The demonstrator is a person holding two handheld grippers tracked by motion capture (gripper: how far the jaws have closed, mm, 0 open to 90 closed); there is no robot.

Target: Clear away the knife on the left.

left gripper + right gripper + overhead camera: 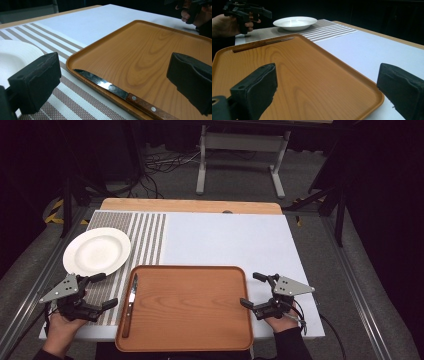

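A brown wooden tray [195, 305] lies at the near middle of the table. Along its left rim rests a knife [130, 302] with a wooden handle, blade pointing away from me. The blade [102, 83] shows close up in the left gripper view. A white plate [97, 251] sits on the striped mat left of the tray. My left gripper [104, 291] hangs open just left of the tray, near the knife. My right gripper [252, 290] stands open at the tray's right rim [352, 75]. Neither holds anything.
A striped placemat [145, 237] covers the left part of the white table cover [225, 237]. The wooden table edge [190, 206] runs along the back. Beyond it stand a white frame [242, 157] and floor cables [160, 167].
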